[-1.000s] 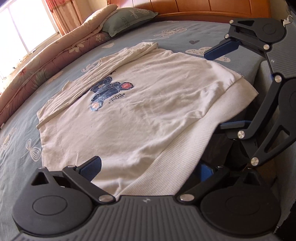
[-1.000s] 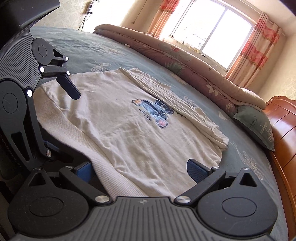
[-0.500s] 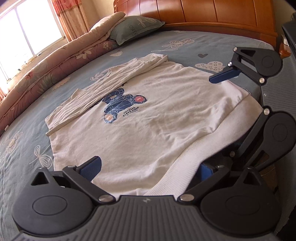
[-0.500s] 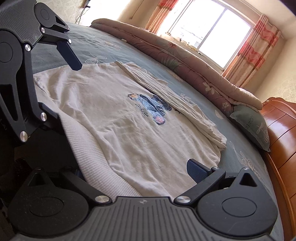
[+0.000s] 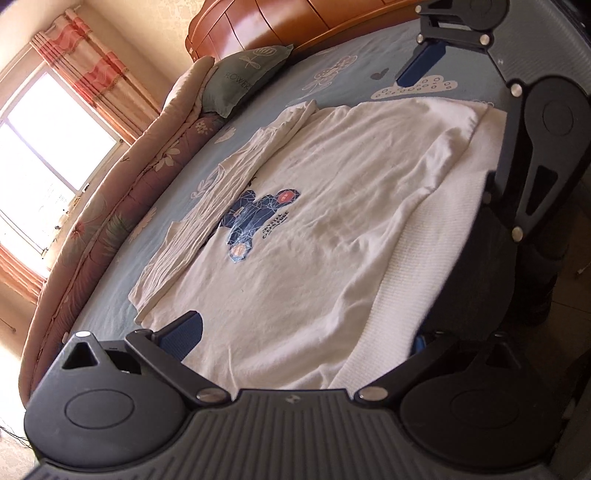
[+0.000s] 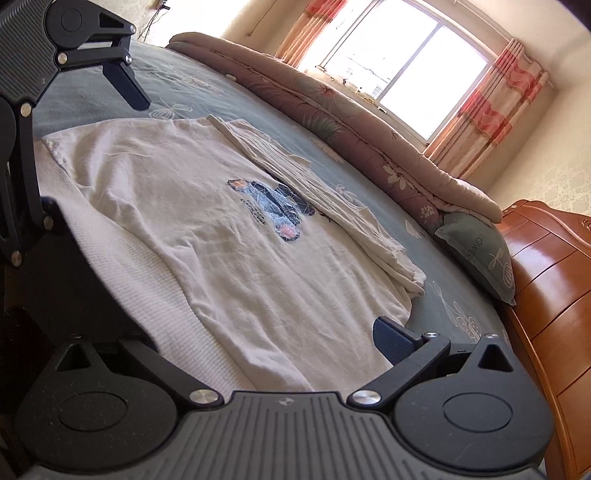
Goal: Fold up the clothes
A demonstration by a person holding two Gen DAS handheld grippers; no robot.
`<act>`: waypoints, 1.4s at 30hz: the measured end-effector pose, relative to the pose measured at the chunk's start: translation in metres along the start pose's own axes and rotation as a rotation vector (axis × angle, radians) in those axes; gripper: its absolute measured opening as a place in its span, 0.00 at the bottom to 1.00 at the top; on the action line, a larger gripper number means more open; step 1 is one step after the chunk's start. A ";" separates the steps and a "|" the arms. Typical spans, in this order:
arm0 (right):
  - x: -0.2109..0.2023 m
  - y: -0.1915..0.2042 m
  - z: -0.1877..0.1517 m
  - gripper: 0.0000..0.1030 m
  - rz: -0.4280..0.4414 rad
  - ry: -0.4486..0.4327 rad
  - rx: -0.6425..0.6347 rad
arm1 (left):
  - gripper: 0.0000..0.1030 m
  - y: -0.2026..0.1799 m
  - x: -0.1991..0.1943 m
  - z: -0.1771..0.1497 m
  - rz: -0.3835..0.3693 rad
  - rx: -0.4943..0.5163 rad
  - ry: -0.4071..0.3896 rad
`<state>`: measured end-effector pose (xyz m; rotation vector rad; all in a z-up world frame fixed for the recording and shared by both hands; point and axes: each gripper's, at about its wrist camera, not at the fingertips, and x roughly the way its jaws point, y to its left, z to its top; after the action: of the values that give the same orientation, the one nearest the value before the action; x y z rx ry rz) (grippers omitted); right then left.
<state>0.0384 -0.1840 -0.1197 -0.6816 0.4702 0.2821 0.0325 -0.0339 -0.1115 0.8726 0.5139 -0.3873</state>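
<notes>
Bed scene, both wrist views, noted left to right.

Far left, left wrist view: sunlit window [image 5: 44,155] with striped pink curtain [image 5: 92,62]; rolled floral quilt [image 5: 122,199] lying along the far side of the bed. Green pillow [image 5: 243,79] leaning against the wooden headboard [image 5: 295,29].

Centre: white T-shirt [image 5: 332,236] lying flat on the blue bedsheet [image 5: 332,77], print side up, blue bear graphic [image 5: 258,218] showing. Far sleeve side already folded inward as a crumpled strip [image 5: 207,225] along the shirt's window-side edge. Near edge of shirt overlapping a white waffle-knit cloth [image 5: 417,273] at the bed's near side.

Left gripper [image 5: 306,332] hovering over the hem end of the shirt, jaws spread wide, grasping nothing; left fingertip [image 5: 183,332] sitting over the hem corner, contact with fabric not determinable.

Right: right gripper [image 5: 443,147] entering at the collar end, jaws likewise spread wide and released. In right wrist view, right gripper [image 6: 258,325] straddling the shoulder area of the T-shirt [image 6: 207,229], one blue fingertip [image 6: 395,338] just beside the shirt's corner, over sheet. Other fingertip hidden in shadow beyond the knit cloth [image 6: 140,273].
</notes>
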 end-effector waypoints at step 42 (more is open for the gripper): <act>0.021 0.015 -0.009 1.00 -0.322 -0.033 -0.195 | 0.99 -0.009 0.016 -0.003 0.242 0.071 -0.034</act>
<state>0.0471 -0.1770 -0.1443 -0.9289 0.2965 0.0346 0.0397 -0.0383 -0.1279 0.9831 0.3598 -0.2001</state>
